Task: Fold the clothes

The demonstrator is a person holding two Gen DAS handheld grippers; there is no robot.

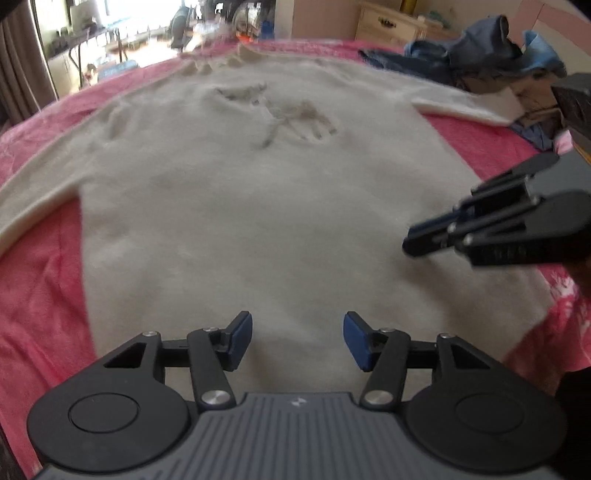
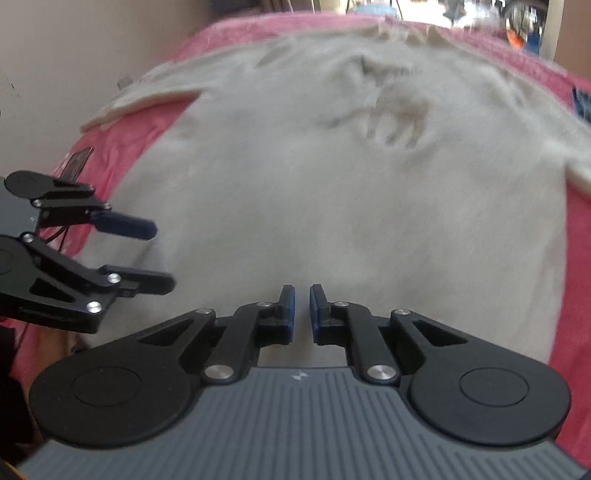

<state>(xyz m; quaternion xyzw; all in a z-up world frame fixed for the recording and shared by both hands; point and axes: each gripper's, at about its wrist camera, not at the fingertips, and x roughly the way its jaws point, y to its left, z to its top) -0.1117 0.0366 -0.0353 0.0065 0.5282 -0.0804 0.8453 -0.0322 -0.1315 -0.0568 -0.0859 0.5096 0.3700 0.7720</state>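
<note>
A cream sweater with a faint animal motif lies spread flat, front up, on a pink blanket; its sleeves reach out to both sides. My left gripper hovers open over the sweater's lower part with nothing between its blue pads. In the right wrist view the same sweater fills the frame. There my right gripper has its pads almost touching, and they hold nothing. The right gripper shows over the sweater's right side in the left wrist view. The left gripper shows open at the left edge.
A heap of blue and dark clothes lies at the back right of the bed, beside a light wooden dresser. A wall runs along the bed's left side in the right wrist view. A small dark object lies on the blanket there.
</note>
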